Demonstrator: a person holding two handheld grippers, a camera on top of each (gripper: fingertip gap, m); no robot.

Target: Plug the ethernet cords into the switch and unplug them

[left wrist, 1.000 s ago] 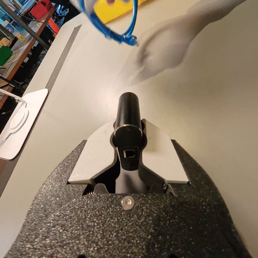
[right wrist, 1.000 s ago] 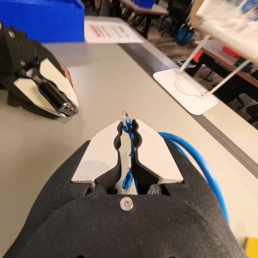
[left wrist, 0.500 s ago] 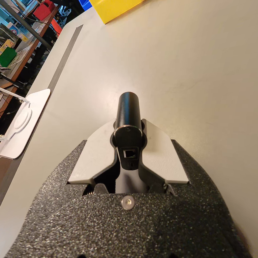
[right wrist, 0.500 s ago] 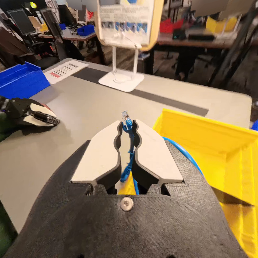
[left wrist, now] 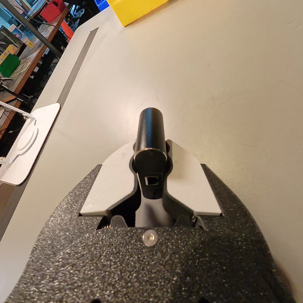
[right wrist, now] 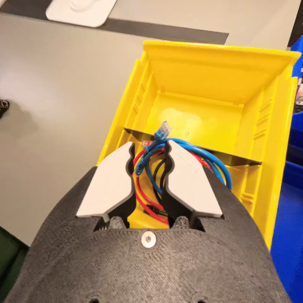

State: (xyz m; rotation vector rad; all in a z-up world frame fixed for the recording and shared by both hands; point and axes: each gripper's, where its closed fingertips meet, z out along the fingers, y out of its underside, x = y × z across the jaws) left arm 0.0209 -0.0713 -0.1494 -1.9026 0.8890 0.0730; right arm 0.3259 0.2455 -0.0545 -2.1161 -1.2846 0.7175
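Observation:
My left gripper [left wrist: 150,144] is shut on the black tube-shaped switch [left wrist: 150,129], held low over the beige table, with one port [left wrist: 153,180] facing the camera. My right gripper [right wrist: 150,142] is open above the yellow bin [right wrist: 213,54]. The blue ethernet cord [right wrist: 218,157] hangs loosely between the jaws and drapes over the right finger [right wrist: 188,180], with its clear plug [right wrist: 165,127] pointing up past the fingertips. A red cord [right wrist: 139,193] and a black cord [right wrist: 161,165] lie in the bin's near compartment below.
A black divider [right wrist: 229,159] splits the yellow bin, which also shows in the left wrist view [left wrist: 139,9]. A blue bin [right wrist: 293,164] stands to its right. A white sign-stand base [left wrist: 32,139] sits by a dark table strip [left wrist: 77,65]. The tips of one gripper are about 45 cm away from the tips of the other.
My right gripper swung from near the switch to over the yellow bin, tilted down and opened, so the blue cord now hangs loose. My left gripper has kept still with the switch.

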